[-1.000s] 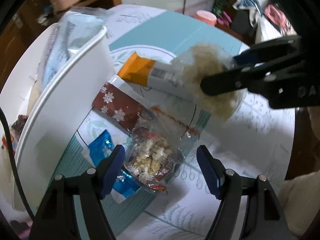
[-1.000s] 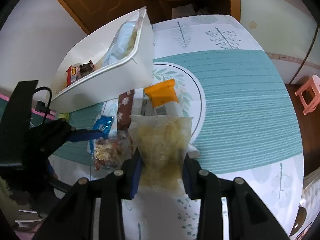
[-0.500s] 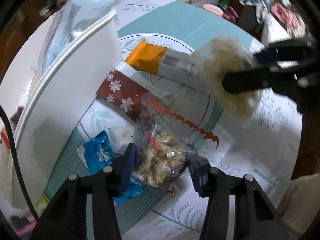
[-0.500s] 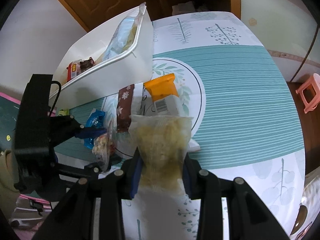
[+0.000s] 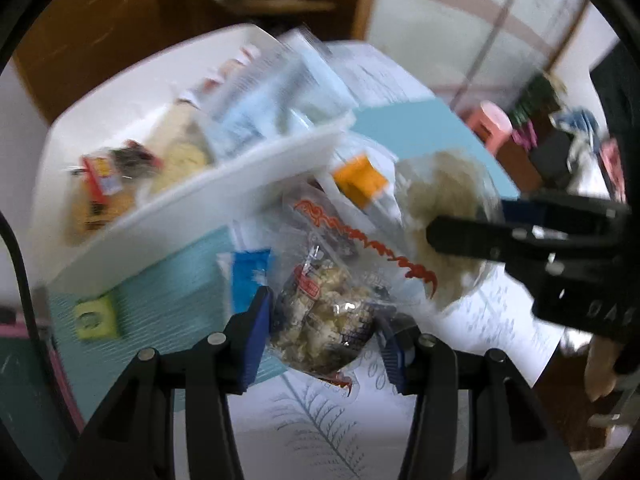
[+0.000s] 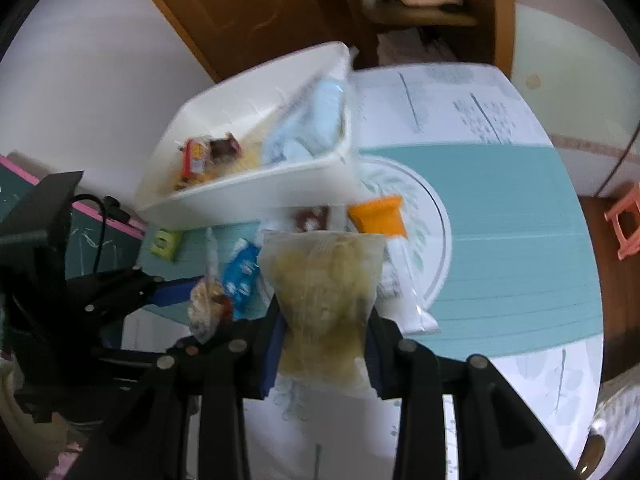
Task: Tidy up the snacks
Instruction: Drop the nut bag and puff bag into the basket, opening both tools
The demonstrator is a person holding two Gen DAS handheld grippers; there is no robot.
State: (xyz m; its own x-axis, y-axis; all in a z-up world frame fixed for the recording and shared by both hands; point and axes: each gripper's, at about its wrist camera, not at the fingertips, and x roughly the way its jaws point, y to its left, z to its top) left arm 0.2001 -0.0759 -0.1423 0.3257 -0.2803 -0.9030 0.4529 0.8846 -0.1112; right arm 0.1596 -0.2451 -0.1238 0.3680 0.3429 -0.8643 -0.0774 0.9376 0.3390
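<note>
Your left gripper (image 5: 324,332) has its blue-padded fingers (image 5: 256,332) clamped on a clear plastic bag of pale puffed snack with red print (image 5: 332,304), held above the teal-and-white patterned surface (image 6: 520,216). Your right gripper (image 6: 324,316) has its fingers closed on a clear bag of yellowish crisps (image 6: 324,276), also off the surface. Just beyond both bags stands the white rectangular plastic bin (image 6: 256,196) holding packets; beside it lie a blue foil packet (image 6: 240,272) and an orange-ended wrapper (image 6: 376,216); both views are motion-blurred
</note>
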